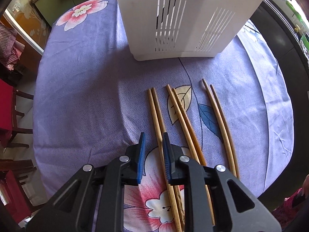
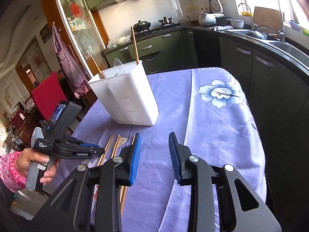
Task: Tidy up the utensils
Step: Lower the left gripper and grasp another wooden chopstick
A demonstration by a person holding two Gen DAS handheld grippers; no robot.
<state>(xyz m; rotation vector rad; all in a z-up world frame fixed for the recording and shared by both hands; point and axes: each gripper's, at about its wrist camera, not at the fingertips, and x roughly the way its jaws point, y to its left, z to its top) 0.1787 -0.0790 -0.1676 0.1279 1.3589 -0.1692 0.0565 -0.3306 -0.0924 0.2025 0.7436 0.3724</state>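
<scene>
Three pairs of wooden chopsticks lie side by side on the purple floral cloth: a left pair (image 1: 156,116), a middle pair (image 1: 183,119) and a right pair (image 1: 220,119). A white slotted utensil holder (image 1: 179,23) stands upright beyond them. My left gripper (image 1: 153,141) is open, its blue pads straddling the left pair just above the cloth. In the right wrist view the holder (image 2: 125,94) contains two chopsticks (image 2: 135,44) and a clear spoon-like piece (image 2: 119,65). My right gripper (image 2: 154,145) is open and empty, above bare cloth right of the chopsticks (image 2: 110,147). The left gripper (image 2: 87,150) shows there too.
The table's right edge (image 2: 256,116) drops off beside dark kitchen cabinets (image 2: 270,73) and a sink counter. A red chair (image 2: 46,94) stands at the table's far left. Bare cloth (image 1: 81,89) lies left of the chopsticks.
</scene>
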